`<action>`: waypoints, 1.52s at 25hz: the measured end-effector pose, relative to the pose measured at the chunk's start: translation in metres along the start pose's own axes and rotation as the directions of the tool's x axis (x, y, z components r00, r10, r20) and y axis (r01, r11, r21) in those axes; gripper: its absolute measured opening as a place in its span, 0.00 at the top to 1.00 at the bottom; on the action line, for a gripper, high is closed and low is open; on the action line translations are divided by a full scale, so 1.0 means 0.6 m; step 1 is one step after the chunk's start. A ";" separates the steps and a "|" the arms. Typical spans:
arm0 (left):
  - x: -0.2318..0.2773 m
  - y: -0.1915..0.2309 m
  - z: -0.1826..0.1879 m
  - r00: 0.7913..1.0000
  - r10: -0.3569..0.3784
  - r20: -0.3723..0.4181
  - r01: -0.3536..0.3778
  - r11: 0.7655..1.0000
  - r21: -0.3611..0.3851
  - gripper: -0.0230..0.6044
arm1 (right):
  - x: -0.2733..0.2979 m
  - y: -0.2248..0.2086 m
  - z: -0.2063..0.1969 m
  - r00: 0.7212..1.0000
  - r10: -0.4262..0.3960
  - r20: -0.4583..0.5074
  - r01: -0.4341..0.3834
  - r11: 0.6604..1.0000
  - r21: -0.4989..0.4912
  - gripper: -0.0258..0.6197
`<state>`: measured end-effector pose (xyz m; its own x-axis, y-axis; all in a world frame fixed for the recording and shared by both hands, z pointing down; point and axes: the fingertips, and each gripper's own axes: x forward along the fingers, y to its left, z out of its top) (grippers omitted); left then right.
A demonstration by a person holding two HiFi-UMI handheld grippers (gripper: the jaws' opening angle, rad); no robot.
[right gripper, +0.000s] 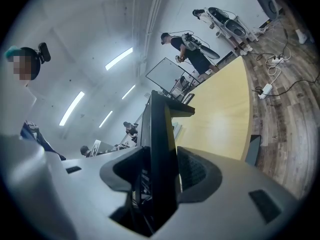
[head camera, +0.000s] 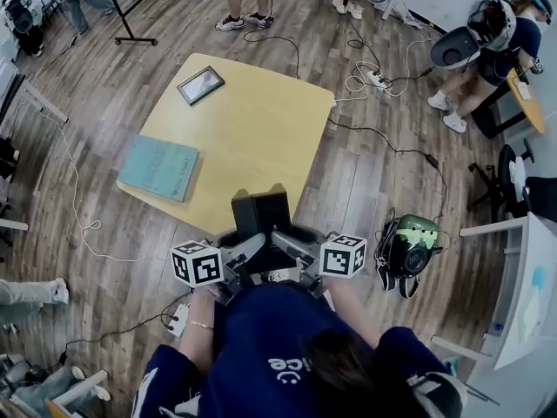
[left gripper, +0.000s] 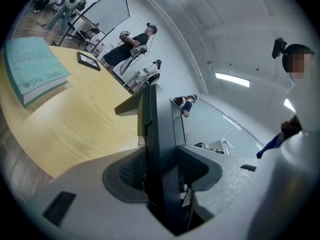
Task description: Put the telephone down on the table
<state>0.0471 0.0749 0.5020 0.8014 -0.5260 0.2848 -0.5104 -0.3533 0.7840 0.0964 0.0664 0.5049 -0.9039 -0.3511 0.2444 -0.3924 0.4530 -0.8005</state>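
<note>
Black and slab-thin, the telephone (head camera: pixel 259 209) sits between both tools just in front of the person's chest, over the near corner of the table (head camera: pixel 252 129). It is turned on edge. Its long axis runs along the jaws, pointing away from the person and out across the tabletop. I cannot tell whether its lower edge touches the wood.

The left gripper (left gripper: pixel 161 169) pinches it from one side and the right gripper (right gripper: pixel 161 171) from the other, each with a ribbed pad pressed flat against a broad face.

The table is pale yellow wood with rounded corners. A teal book (head camera: pixel 159 168) lies flat near its left edge, and a small dark picture frame (head camera: pixel 200 84) lies at the far corner, well apart from the telephone. Grey-brown plank floor (head camera: pixel 365 181) surrounds it, with cables (head camera: pixel 383 138) trailing to a white power strip (head camera: pixel 376 79). Other people (head camera: pixel 487 50) stand and crouch along the far side of the room.
</note>
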 end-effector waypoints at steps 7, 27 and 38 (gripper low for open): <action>-0.011 0.051 0.068 0.999 -0.034 -0.040 0.034 0.999 0.010 0.65 | 0.072 -0.005 0.041 0.999 -0.030 0.024 0.029 0.999 0.015 0.62; -0.010 0.167 0.204 0.976 -0.139 -0.170 0.138 0.990 -0.013 0.65 | 0.213 -0.037 0.128 0.984 -0.157 0.087 0.154 0.987 0.039 0.62; 0.008 0.166 0.248 0.983 -0.134 -0.124 0.136 0.991 0.009 0.65 | 0.223 -0.040 0.180 0.987 -0.136 0.081 0.138 0.990 -0.022 0.62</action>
<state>-0.0464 -0.0782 0.4993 0.8949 -0.3739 0.2436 -0.3997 -0.4287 0.8102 0.0032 -0.0799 0.4977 -0.8252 -0.4748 0.3061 -0.5173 0.4176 -0.7470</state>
